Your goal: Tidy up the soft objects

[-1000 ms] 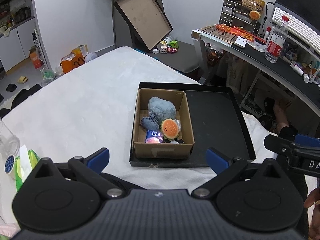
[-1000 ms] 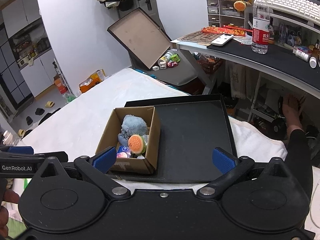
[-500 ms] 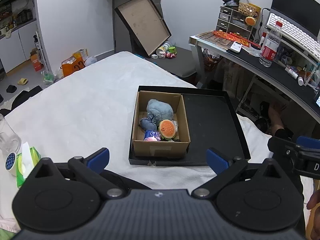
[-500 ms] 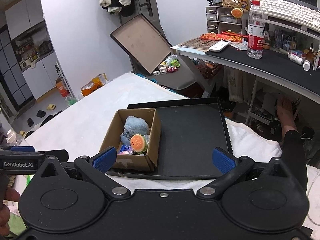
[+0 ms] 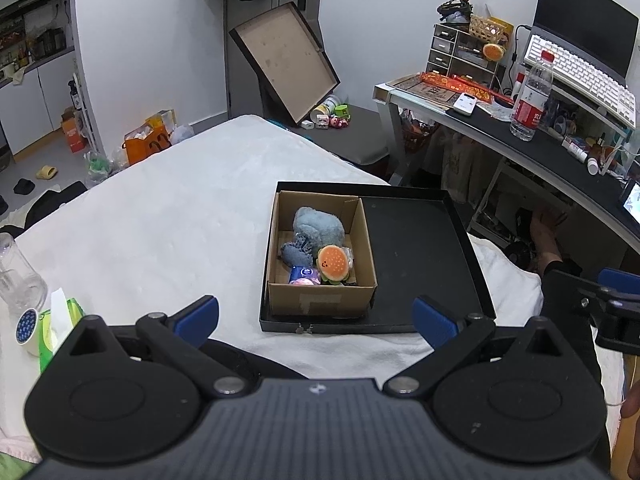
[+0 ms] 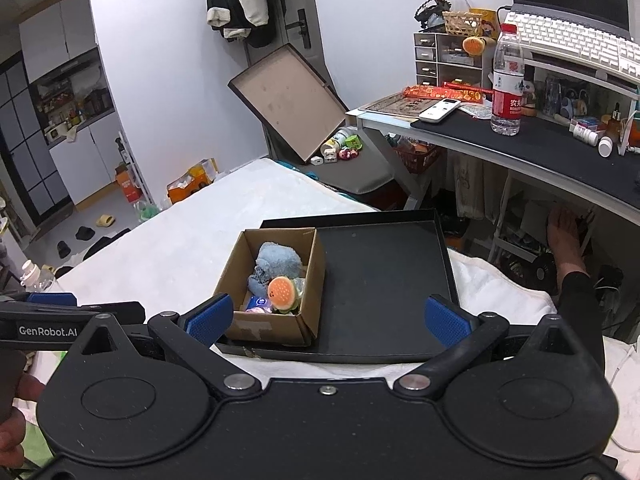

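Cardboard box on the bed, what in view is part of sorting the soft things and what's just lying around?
Part of the job:
cardboard box
blue plush
burger plush
black tray

Lying about:
water bottle
keyboard
remote
tissue pack
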Demonstrator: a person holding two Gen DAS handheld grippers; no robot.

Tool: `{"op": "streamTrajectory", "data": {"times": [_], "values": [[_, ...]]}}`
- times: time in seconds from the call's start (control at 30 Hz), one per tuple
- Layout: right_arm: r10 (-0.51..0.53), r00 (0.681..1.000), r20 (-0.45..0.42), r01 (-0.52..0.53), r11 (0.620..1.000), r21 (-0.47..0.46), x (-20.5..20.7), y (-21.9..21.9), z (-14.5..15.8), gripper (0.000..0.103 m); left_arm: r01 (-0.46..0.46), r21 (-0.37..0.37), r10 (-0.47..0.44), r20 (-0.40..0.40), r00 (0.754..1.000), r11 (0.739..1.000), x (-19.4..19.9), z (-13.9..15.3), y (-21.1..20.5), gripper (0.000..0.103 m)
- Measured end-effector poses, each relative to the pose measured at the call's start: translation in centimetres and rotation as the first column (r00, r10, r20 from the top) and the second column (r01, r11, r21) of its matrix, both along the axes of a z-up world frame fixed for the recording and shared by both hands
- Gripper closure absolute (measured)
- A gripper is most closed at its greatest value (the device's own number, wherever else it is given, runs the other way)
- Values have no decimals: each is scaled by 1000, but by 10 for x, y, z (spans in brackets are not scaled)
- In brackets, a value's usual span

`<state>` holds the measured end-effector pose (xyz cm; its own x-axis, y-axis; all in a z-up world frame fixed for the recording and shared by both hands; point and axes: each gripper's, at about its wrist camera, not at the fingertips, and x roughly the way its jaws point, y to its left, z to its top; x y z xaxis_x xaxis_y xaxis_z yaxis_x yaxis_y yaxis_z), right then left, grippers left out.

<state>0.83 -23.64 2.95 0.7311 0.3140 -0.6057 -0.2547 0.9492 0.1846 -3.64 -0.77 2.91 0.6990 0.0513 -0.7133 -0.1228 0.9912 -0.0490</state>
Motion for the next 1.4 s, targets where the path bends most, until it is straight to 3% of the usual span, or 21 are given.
{"op": "streamTrajectory", "data": {"times": [1.4], "values": [[7, 1000, -5, -7, 1000, 15, -10, -5, -3, 0, 15, 23, -14, -10, 1000, 1000, -6, 1, -15, 1]]}}
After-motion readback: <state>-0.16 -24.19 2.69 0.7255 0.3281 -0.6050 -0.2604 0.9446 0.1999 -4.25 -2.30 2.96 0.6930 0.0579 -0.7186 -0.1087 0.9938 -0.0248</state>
